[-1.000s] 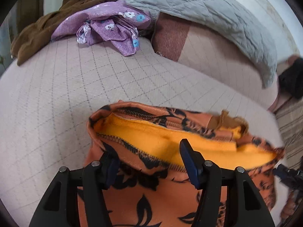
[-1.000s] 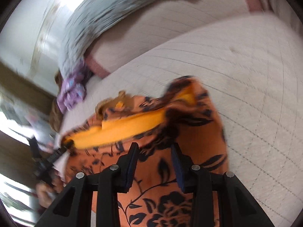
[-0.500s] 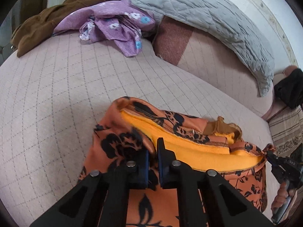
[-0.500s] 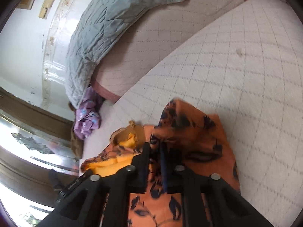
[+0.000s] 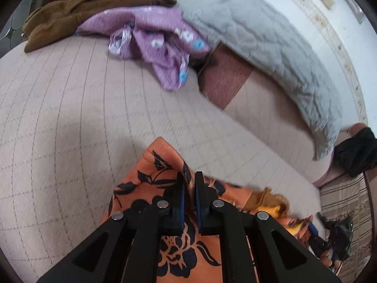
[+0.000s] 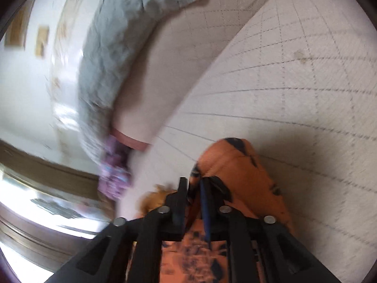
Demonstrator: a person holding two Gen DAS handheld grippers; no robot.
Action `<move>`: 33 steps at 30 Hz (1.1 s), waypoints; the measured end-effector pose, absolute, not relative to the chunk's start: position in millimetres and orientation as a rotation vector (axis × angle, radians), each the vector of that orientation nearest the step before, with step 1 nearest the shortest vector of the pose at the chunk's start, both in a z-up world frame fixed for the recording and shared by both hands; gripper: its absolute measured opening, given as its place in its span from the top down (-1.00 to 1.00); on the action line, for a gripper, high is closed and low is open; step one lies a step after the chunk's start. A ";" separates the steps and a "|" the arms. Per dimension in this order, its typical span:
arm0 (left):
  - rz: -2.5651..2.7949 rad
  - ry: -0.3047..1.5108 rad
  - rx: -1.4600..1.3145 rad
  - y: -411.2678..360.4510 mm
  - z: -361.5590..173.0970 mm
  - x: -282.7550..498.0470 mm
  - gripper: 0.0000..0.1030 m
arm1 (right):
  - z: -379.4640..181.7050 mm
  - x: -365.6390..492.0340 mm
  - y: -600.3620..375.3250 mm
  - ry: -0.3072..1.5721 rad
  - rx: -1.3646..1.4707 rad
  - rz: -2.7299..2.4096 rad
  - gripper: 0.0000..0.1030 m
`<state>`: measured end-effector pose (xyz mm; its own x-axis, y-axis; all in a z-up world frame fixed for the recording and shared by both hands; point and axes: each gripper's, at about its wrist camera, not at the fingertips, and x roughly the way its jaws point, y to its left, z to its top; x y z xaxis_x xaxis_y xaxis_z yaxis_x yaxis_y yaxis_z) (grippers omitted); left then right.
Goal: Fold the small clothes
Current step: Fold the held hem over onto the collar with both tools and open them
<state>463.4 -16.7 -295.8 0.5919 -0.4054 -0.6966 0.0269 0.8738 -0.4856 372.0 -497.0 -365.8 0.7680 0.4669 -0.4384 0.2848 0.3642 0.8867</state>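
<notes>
Both hand-held grippers, left (image 5: 188,176) and right (image 6: 192,182), have just pinched the orange floral garment (image 5: 179,250); the right jaws are easing apart, so folding begins.

Left wrist view: close above orange garment (image 5: 150,184), facing down-forward across the bed (image 5: 59,118).
Right wrist view: close, tilted, facing grey quilt (image 6: 122,47).
Shared: garment, quilt, purple cloth (image 5: 160,42).
</notes>
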 end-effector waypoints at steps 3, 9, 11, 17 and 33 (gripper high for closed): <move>-0.269 0.870 -0.483 -9.3 -286.1 459.0 0.80 | -344.8 357.5 -497.7 0.597 1.239 0.135 -0.55; -0.229 0.893 -0.391 -6.4 -270.2 443.4 0.23 | -298.3 362.7 -443.0 0.729 0.973 0.217 -0.53; -0.226 0.898 -0.384 -3.3 -267.4 426.6 0.23 | -292.8 368.4 -405.2 0.842 0.831 0.260 -0.16; -0.150 0.953 -0.227 -9.0 -261.7 363.2 0.23 | -305.9 371.0 -326.0 1.032 0.632 0.306 0.27; -0.071 1.071 -0.006 -11.2 -296.8 375.9 0.23 | -305.6 459.4 -310.7 0.816 0.749 0.194 0.29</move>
